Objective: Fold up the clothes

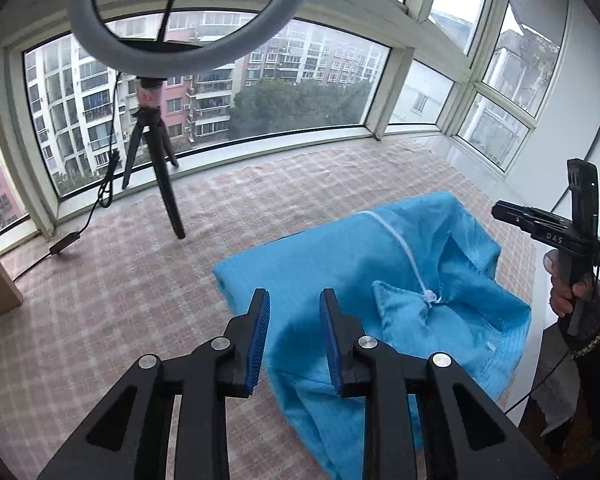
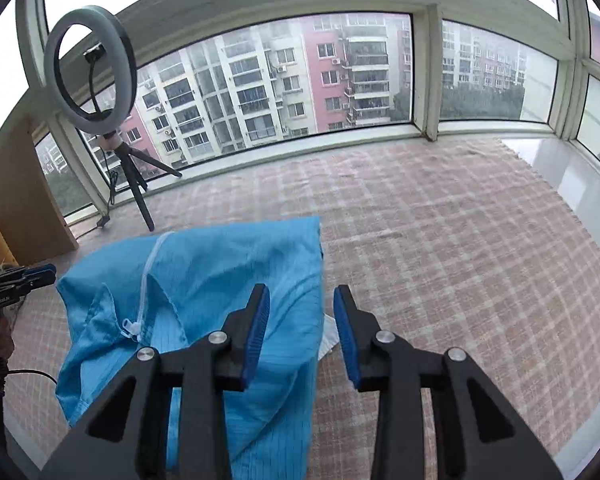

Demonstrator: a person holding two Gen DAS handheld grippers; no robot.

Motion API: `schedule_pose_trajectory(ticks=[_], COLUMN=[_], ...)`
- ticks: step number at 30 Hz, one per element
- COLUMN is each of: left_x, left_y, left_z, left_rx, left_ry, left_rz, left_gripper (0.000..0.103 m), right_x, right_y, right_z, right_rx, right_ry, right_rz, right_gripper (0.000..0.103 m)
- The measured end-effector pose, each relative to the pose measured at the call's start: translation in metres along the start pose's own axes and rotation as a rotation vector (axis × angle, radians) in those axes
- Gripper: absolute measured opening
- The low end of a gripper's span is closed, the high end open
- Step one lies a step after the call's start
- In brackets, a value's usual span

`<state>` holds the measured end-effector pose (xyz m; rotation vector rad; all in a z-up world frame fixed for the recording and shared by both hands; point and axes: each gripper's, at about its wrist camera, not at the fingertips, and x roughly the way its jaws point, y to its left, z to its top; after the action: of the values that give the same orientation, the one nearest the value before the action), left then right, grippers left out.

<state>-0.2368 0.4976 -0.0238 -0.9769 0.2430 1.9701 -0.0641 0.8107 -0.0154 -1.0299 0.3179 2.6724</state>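
A blue garment (image 1: pixel 360 248) lies folded over and rumpled on a pink checked cloth (image 1: pixel 100 300), its white zipper (image 1: pixel 404 252) running down to a bunched collar. My left gripper (image 1: pixel 296 294) hovers over the garment's left part, open, with no fabric between its blue pads. In the right wrist view the garment (image 2: pixel 228 264) lies lower left, and my right gripper (image 2: pixel 302 290) stands open above its right edge, gripping nothing. A hand (image 1: pixel 568 288) holds the right gripper at the left view's right edge. The left gripper (image 2: pixel 40 274) shows at the right view's left edge.
A ring light on a black tripod (image 1: pixel 160 160) stands at the far left by the windows, with a cable and plug (image 1: pixel 64 242) trailing on the cloth. A wooden board (image 2: pixel 24 184) leans at the left. Checked cloth (image 2: pixel 460 260) stretches to the right.
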Motion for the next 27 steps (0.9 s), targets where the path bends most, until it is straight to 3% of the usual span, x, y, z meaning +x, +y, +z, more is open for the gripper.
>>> schedule_pose_trajectory(ticks=[3, 5, 7, 8, 11, 14, 16, 20, 27], left_x=[0.033, 0.07, 0.09, 0.082, 0.029, -0.02, -0.031, -0.023, 0.021], left_y=[-0.02, -0.02, -0.008, -0.004, -0.01, -0.026, -0.039, -0.067, -0.093], left_z=[0.007, 0.003, -0.002, -0.004, -0.015, -0.033, -0.045, -0.053, -0.072], left_rx=[0.088, 0.128, 0.071, 0.044, 0.034, -0.017, -0.071, -0.119, -0.039], left_ry=[0.027, 0.094, 0.192, 0.184, 0.131, 0.156, 0.201, 0.271, 0.419], left_rz=[-0.005, 0.035, 0.055, 0.049, 0.059, 0.01, -0.06, -0.07, -0.023], left_gripper=[0.027, 0.028, 0.023, 0.02, 0.023, 0.036, 0.037, 0.042, 0.046], right_x=[0.021, 0.047, 0.07, 0.079, 0.039, -0.016, -0.041, -0.045, -0.009], right_y=[0.028, 0.033, 0.034, 0.033, 0.022, 0.022, 0.026, 0.027, 0.053], right_z=[0.004, -0.006, -0.02, -0.028, -0.032, -0.029, -0.033, -0.04, -0.045], right_rx=[-0.092, -0.072, -0.051, -0.044, -0.008, 0.005, 0.026, 0.142, 0.152], right_ry=[0.014, 0.082, 0.162, 0.209, 0.169, 0.133, 0.157, 0.231, 0.331], right_rz=[-0.013, 0.003, 0.01, 0.007, 0.006, 0.046, 0.07, 0.092, 0.129], right_gripper=[0.035, 0.035, 0.035, 0.035, 0.035, 0.036, 0.04, 0.041, 0.041])
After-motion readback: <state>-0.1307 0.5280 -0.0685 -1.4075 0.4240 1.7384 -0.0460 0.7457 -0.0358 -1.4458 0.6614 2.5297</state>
